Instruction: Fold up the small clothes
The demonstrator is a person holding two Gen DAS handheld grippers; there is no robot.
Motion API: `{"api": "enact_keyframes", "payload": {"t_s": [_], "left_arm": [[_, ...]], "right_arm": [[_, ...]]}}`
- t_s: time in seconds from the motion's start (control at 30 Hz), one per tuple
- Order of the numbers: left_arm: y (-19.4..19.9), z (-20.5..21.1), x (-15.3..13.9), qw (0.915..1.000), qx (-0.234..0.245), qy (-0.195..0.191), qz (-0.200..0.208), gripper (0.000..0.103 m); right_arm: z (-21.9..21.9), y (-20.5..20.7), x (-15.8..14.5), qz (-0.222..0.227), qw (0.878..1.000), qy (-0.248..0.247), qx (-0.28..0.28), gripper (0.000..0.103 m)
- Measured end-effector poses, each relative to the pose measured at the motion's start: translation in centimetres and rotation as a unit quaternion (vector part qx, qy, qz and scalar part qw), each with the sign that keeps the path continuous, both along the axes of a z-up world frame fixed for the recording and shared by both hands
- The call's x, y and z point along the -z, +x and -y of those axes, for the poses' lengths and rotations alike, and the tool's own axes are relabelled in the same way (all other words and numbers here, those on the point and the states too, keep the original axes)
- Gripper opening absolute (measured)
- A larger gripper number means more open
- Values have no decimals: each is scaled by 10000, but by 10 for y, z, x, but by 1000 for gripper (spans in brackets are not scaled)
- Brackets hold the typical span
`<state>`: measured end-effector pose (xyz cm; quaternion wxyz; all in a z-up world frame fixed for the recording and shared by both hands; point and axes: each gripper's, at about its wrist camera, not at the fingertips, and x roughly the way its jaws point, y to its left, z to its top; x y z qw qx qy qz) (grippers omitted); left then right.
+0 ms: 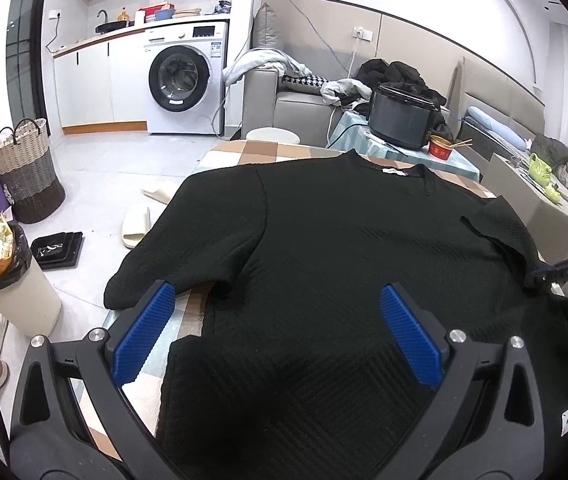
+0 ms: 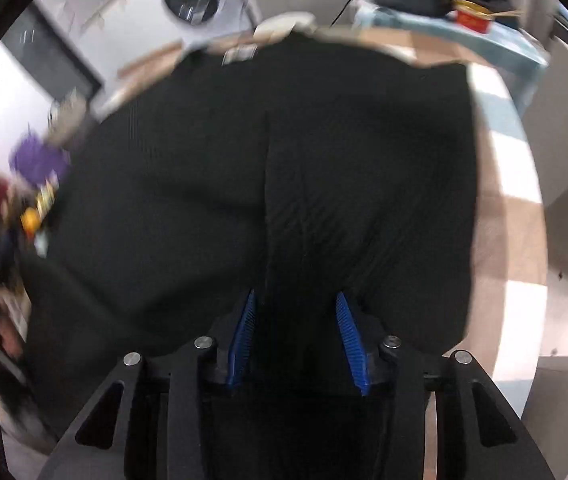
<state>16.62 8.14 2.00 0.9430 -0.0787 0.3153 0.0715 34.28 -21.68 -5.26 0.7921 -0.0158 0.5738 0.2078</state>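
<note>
A black textured short-sleeve top [image 1: 344, 248] lies spread on the checkered table [image 1: 235, 152], neck at the far side, with its right sleeve folded inward. My left gripper [image 1: 275, 320] is open above the hem, blue pads wide apart and holding nothing. My right gripper [image 2: 296, 312] is narrowly closed on a bunch of the black top [image 2: 304, 208] and lifts its right side; this view is blurred by motion. The right gripper also shows in the left wrist view [image 1: 564, 270], at the top's right edge.
Behind the table are a grey sofa [image 1: 296, 108] with clothes, a dark cooker pot [image 1: 400, 120], a red bowl [image 1: 442, 148] and a washing machine [image 1: 187, 84]. On the floor at left are a woven basket [image 1: 29, 172], a full bin [image 1: 7, 280] and slippers [image 1: 135, 226].
</note>
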Motion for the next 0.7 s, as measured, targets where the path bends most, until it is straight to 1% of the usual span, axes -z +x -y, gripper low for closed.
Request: {"api": "enact_keyframes", "payload": {"t_s": [0.07,0.1,0.13,0.2,0.23,0.3,0.37,0.47,0.5,0.53,0.57,0.6,0.63,0.7], "left_arm": [[1,0,1,10000,-34,3,-33,102],[2,0,1,10000,-45,-14,-40,102],[3,-1,2,10000,-43,-34,-39,102],[5,0,2,10000,-24,-55,-46,102],[6,1,2,10000,-20,-47,-45,102],[6,1,2,10000,-17,-25,-36,102],[6,1,2,10000,-23,-34,-36,102],[7,0,2,9999,-89,-42,-74,102],[7,-1,3,9999,-127,-53,-86,102],[7,-3,4,9998,-154,-64,-100,102],[8,-4,6,9997,-183,-77,-119,102],[9,-6,7,9996,-215,-102,-142,102],[11,-7,8,9995,-228,-123,-165,102],[13,-9,10,9995,-243,-134,-181,102]], "right_arm": [[0,-1,-12,174,9998,131,3,43],[1,1,-24,393,9988,296,41,43],[1,4,-32,573,9977,351,101,44],[-3,14,-44,846,9956,324,251,44],[-8,25,-46,882,9952,280,326,44],[-20,45,-38,853,9953,203,413,44],[-32,66,-20,788,9951,107,584,44],[-49,82,5,616,9962,-138,592,44],[-52,85,10,734,9950,-295,616,38],[-57,82,7,924,9930,-386,634,30],[-57,84,8,941,9923,-446,671,13],[-54,85,8,916,9921,-343,785,10],[-48,86,3,1013,9902,-172,945,5],[-37,91,-10,1292,9832,145,1284,5]]}}
